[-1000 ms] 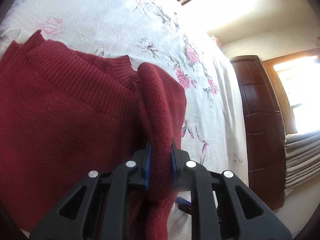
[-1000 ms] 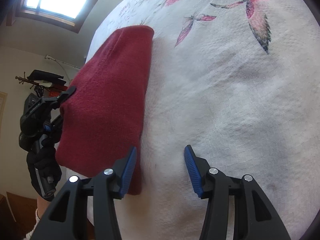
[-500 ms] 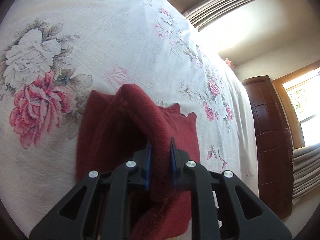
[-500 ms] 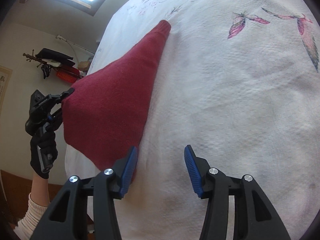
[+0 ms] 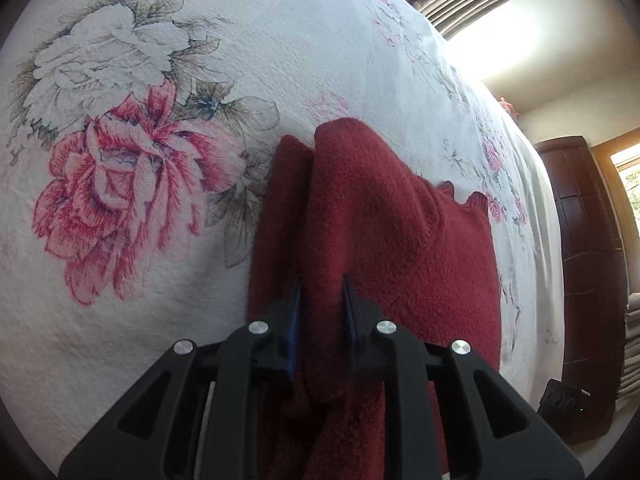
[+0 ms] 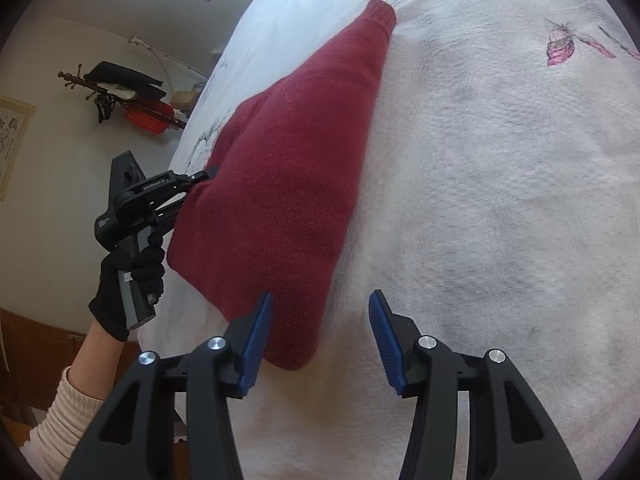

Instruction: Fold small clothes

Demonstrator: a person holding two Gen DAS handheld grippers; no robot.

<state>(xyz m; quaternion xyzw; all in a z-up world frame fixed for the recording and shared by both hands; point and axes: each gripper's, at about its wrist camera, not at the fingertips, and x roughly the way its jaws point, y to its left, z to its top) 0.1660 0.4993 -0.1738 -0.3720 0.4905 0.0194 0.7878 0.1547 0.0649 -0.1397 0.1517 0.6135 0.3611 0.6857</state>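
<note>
A dark red knit sweater (image 6: 288, 184) lies on a white floral bedspread (image 6: 500, 200), one ribbed cuff (image 6: 380, 16) pointing to the far end. My left gripper (image 5: 320, 312) is shut on a thick fold of the red sweater (image 5: 360, 208), which humps up between the blue pads. In the right wrist view the left gripper (image 6: 200, 178) pinches the sweater's left edge, held by a black-gloved hand (image 6: 128, 276). My right gripper (image 6: 320, 336) stands open just above the bedspread, its left fingertip (image 6: 260, 328) over the sweater's near corner, holding nothing.
The bedspread carries a large pink rose print (image 5: 120, 200). A dark wooden wardrobe (image 5: 588, 280) stands past the bed's right edge. A wall rack with dark items (image 6: 128, 96) hangs left of the bed. A small black box (image 5: 560, 400) sits on the floor.
The left gripper has carried its fold of sweater further over the bed; the rose print now shows beside it. The sweater has drawn into a narrower, tapered shape. The right gripper stayed open.
</note>
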